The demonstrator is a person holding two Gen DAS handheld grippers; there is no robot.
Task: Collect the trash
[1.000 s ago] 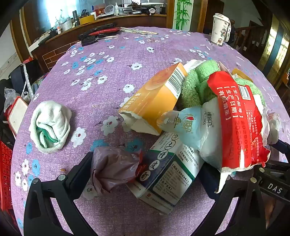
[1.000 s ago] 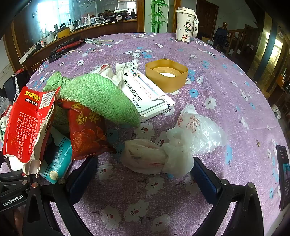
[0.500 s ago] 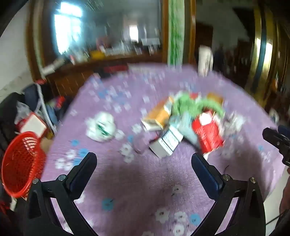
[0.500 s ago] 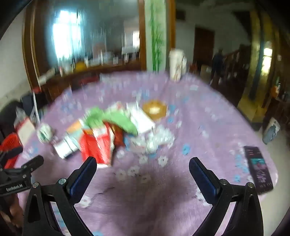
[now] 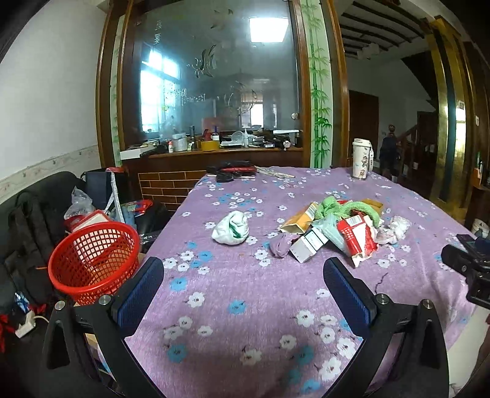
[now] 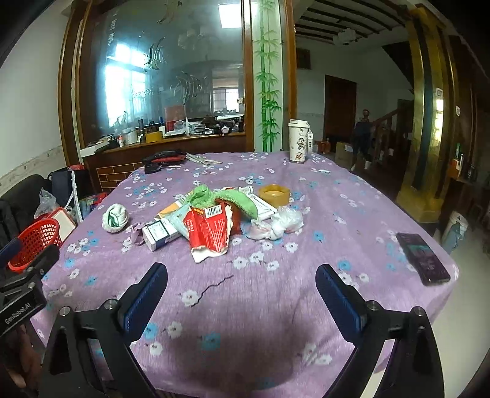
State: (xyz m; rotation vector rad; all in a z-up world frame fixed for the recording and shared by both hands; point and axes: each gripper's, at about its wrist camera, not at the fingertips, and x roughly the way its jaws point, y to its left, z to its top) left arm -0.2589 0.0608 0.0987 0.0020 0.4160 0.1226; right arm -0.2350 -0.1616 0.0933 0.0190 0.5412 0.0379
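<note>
The table (image 6: 275,294) carries a purple cloth printed with white and blue flowers. At 12 o'clock, a large glass partition (image 5: 214,76) in a dark wooden frame stands above a wooden ledge (image 5: 226,150) crowded with small items; a window (image 5: 154,91) shows bright through the glass. A white panel painted with green bamboo (image 6: 268,76) stands at 1 o'clock. A dark wooden door (image 6: 340,107) is set in the white wall at 2 o'clock, beside a wooden staircase (image 6: 386,128). A golden column (image 6: 421,122) stands at 3 o'clock. The ceiling (image 6: 343,15) shows dark beams.
</note>
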